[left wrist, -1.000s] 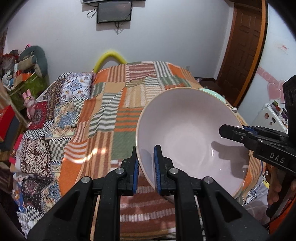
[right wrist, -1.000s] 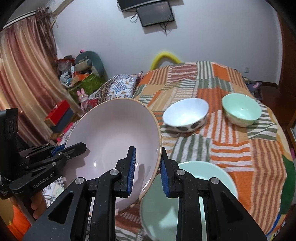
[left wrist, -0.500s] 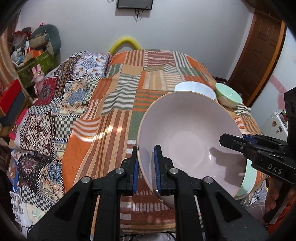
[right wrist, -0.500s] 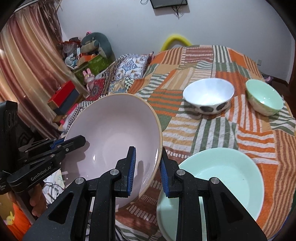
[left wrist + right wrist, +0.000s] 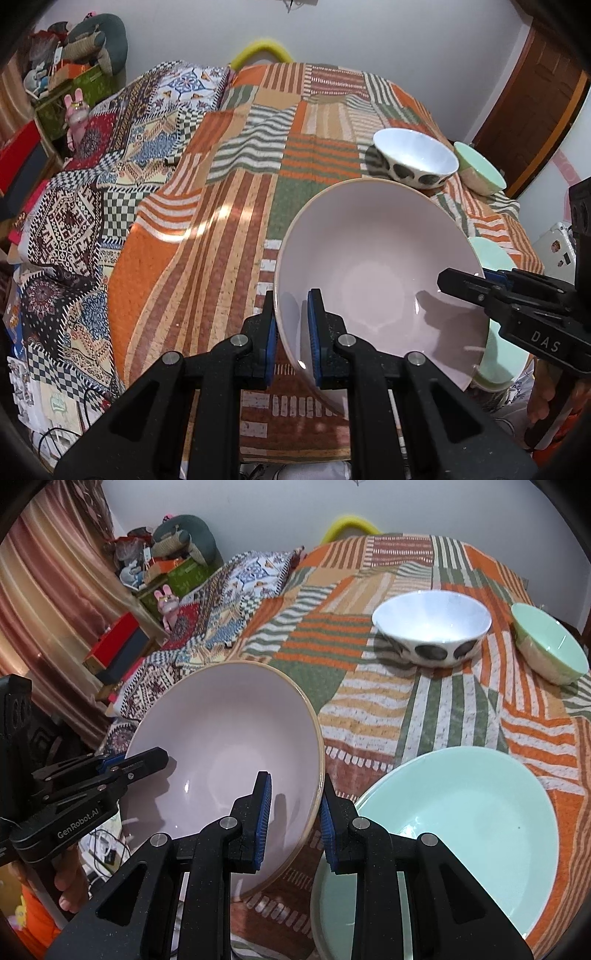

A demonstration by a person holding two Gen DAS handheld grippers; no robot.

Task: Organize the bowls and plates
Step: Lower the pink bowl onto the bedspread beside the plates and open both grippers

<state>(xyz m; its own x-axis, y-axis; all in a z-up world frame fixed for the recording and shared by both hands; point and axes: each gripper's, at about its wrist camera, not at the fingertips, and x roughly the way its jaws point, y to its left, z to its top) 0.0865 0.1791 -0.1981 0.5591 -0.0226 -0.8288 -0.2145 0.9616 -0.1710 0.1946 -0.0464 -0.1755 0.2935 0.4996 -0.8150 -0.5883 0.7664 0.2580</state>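
A large pink bowl (image 5: 376,273) (image 5: 229,746) hangs tilted over the near edge of a table under a patchwork cloth. My left gripper (image 5: 292,321) is shut on its left rim. On the opposite rim my right gripper (image 5: 295,805) is shut too; it also shows as a black arm (image 5: 517,299) in the left wrist view. A big mint-green plate (image 5: 458,823) lies just right of the bowl, partly under it. Farther back stand a white bowl with dark spots (image 5: 430,627) (image 5: 415,158) and a small green bowl (image 5: 550,653) (image 5: 478,171).
The striped patchwork cloth (image 5: 207,236) covers the table. To the left lie a patterned blanket (image 5: 74,206), a red box (image 5: 114,642), a pink toy rabbit (image 5: 75,114) and piled clutter. A brown door (image 5: 532,110) stands at the right. A hand (image 5: 70,882) holds the left gripper's handle.
Both grippers have sunk toward the table with the pink bowl held between them. The green plate, white bowl and small green bowl now show larger and closer.
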